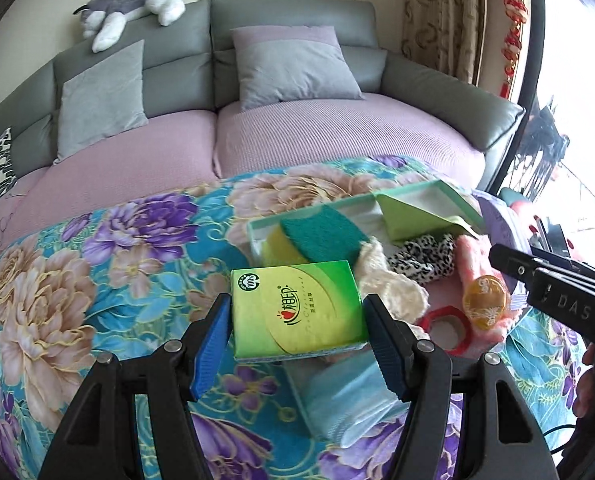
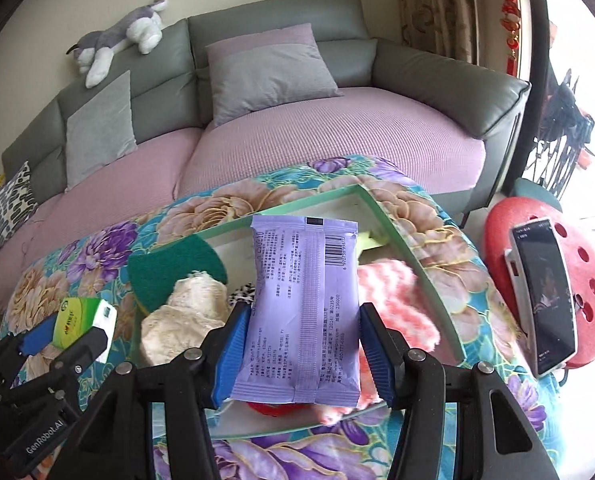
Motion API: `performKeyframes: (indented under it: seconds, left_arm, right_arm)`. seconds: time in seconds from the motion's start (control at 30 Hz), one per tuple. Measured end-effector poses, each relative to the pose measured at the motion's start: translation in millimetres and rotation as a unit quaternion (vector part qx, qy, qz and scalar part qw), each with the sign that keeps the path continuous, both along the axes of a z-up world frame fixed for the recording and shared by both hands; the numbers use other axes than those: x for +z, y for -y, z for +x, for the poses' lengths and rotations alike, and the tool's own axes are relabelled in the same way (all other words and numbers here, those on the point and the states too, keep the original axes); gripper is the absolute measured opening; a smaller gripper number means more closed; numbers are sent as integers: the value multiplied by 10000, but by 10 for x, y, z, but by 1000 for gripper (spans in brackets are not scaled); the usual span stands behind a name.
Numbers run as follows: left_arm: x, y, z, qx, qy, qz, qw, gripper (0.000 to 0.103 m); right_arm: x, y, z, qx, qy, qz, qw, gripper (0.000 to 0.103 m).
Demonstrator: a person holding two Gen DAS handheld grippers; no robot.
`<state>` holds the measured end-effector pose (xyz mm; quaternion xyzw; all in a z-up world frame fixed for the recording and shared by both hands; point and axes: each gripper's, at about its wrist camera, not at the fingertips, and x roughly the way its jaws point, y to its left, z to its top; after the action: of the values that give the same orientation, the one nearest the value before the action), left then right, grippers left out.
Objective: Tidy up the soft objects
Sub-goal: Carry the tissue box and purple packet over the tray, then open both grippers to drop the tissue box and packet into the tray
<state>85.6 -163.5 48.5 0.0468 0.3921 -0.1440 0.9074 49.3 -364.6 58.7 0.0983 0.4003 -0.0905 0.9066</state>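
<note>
Left hand-held gripper [image 1: 297,322] — black frame, blue ribbed pads — clamped on a green rectangular tissue pack [image 1: 299,310], pads pressing both short sides; pack carried above the bench [image 1: 97,280], which is draped in a turquoise floral cloth. Same pack and gripper visible at lower left of the right wrist view [image 2: 83,322].

Right hand-held gripper [image 2: 297,354], same build, closed on a lilac plastic wipes packet [image 2: 305,312] with printed text and barcode facing the camera; packet held upright between the pads, over a shallow pale-green cardboard tray [image 2: 421,280].

Tray contents, as seen:
- green-and-yellow scouring sponge [image 1: 317,236], leaning at the tray's far-left corner;
- cream knitted cloth [image 2: 193,312], just beside the sponge;
- black-and-white spotted fabric piece [image 1: 425,256], near the centre;
- pink-and-white fluffy towel [image 2: 393,300], on the right side, partly behind the packet;
- folded green card flap [image 1: 417,212] at the far end.

Amber translucent round object [image 1: 483,298] and red ring [image 1: 443,322] lying near the towel; exact footing cannot be told. Light-blue face masks in clear wrap [image 1: 349,396] below the left gripper.

Beyond the bench: grey sofa with mauve seat covers [image 1: 337,132], grey cushions [image 1: 297,68], grey-and-white plush dog [image 1: 133,4] on the backrest. Red perforated stool [image 2: 577,280] at right, bearing a propped smartphone [image 2: 543,296].
</note>
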Motion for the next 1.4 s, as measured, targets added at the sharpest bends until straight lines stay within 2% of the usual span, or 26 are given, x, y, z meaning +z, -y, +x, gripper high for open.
performKeyframes:
  seconds: [0.23, 0.53, 0.8, 1.03, 1.33, 1.4]
  left_arm:
    - [-146, 136, 31, -108, -171, 43, 9998, 67]
    - [-195, -57, 104, 248, -224, 62, 9994, 67]
    - [-337, 55, 144, 16, -447, 47, 9990, 67]
    - [-453, 174, 146, -259, -688, -174, 9971, 67]
    - [-478, 182, 147, -234, -795, -109, 9965, 68]
    - [-464, 181, 138, -239, -790, -74, 9966, 72]
  right_arm:
    - [-72, 59, 15, 24, -58, 115, 9999, 58]
    - [-102, 7, 43, 118, -83, 111, 9998, 57]
    - [-145, -14, 76, 138, -158, 96, 9997, 57]
    - [-151, -47, 89, 198, -186, 79, 9996, 58]
    - [-175, -54, 100, 222, -247, 71, 9994, 58]
    - [-180, -54, 103, 230, -259, 64, 9994, 58]
